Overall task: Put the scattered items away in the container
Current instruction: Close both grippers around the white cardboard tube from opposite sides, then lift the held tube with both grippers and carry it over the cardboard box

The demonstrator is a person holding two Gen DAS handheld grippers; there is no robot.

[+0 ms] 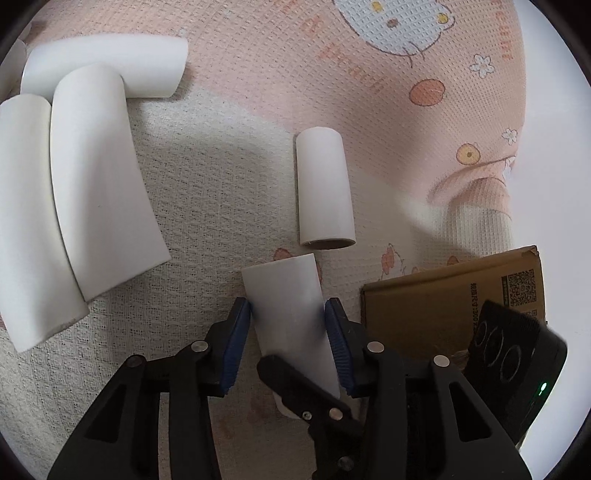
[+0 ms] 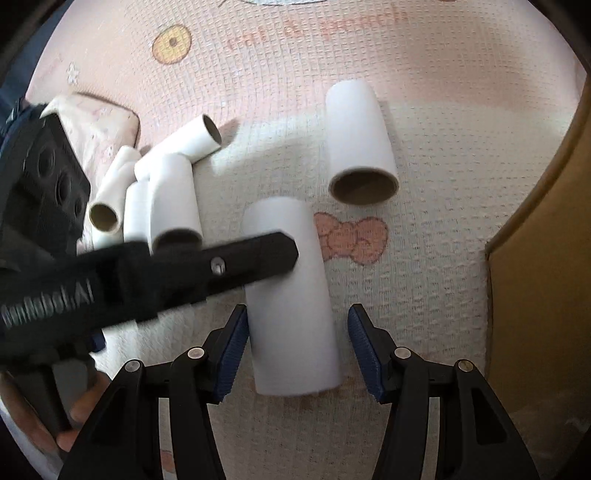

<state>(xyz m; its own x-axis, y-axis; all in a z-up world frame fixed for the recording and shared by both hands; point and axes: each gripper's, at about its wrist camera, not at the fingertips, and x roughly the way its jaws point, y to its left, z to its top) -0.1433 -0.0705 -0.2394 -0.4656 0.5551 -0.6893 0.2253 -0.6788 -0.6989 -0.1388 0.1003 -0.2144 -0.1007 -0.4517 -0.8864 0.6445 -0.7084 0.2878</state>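
We note white tubes (image 2: 291,295) with brown cardboard cores. The mat (image 1: 258,92) under them has a waffle-textured weave, pale pink ahead of the left hand-held gripper (image 1: 288,314) and cream-white nearer it, printed with orange-pink flowers, a pink bow (image 2: 351,240) and a white cartoon cat (image 1: 410,26). Both hand-held grippers are black with blue ribbed pads (image 2: 231,350). The box (image 1: 443,295) to the right is plain brown cardboard with black print.
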